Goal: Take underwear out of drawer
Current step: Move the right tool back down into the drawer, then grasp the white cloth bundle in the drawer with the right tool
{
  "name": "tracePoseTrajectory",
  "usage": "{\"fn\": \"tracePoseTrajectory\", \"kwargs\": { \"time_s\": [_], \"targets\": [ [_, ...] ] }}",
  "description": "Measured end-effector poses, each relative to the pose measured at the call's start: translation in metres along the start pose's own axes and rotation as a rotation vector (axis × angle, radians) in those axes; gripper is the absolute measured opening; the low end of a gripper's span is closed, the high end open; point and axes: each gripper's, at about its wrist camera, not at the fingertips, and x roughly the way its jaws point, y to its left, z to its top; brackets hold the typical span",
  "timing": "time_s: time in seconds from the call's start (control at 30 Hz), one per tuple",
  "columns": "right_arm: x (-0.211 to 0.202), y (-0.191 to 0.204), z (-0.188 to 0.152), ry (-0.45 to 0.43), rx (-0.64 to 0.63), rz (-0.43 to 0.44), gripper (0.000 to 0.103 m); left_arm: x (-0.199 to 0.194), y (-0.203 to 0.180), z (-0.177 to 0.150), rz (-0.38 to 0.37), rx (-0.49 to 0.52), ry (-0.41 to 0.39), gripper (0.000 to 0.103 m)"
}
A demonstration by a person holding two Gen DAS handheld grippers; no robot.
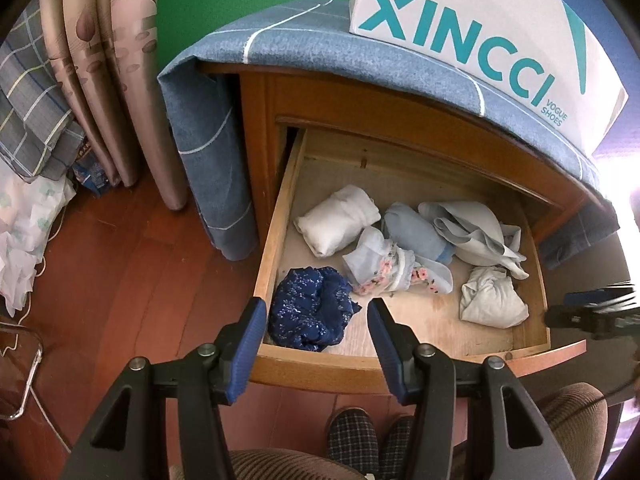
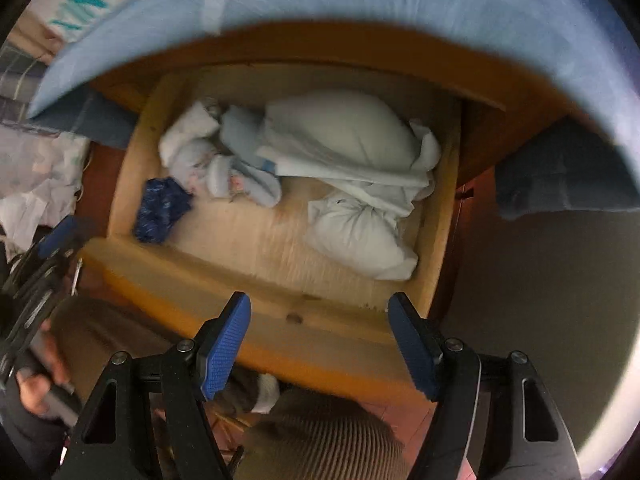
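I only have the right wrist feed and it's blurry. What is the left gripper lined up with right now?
Observer: The left gripper is open above the drawer's front left corner, with the dark blue floral underwear showing between its fingers.
Operator: Is it touching that piece yet?
Observer: No contact shows; both blue pads hang over the drawer's front edge, nothing gripped.
Operator: What lies right next to the dark blue piece?
Observer: A pale blue piece with pink flower trim, sharp in the left view; whether the two touch is hard to tell.
Operator: And my own gripper?
Observer: The right gripper is open too, holding nothing.
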Motion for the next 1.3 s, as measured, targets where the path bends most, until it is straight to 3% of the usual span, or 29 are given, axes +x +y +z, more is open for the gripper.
{"fn": "tracePoseTrajectory", "kwargs": {
  "time_s": [0.23, 0.57, 0.63, 1.3],
  "targets": [
    [0.041, 0.000, 0.019, 0.038, -0.016, -0.032, 0.076, 0.003, 0.004, 0.002, -0.020, -0.020, 0.013, 0.054],
    [0.083, -0.003, 0.037, 0.112, -0.040, -0.098, 0.076, 0.007, 0.006, 0.003, -0.037, -0.041, 0.027, 0.054],
    [0.091, -0.002, 0.041, 0.135, -0.052, -0.103, 0.085, 0.008, 0.007, 0.003, -0.041, -0.047, 0.030, 0.054],
    [0.141, 0.012, 0.075, 0.273, -0.105, -0.170, 0.089, 0.015, 0.011, 0.004, -0.045, -0.076, 0.055, 0.054]
  ]
}}
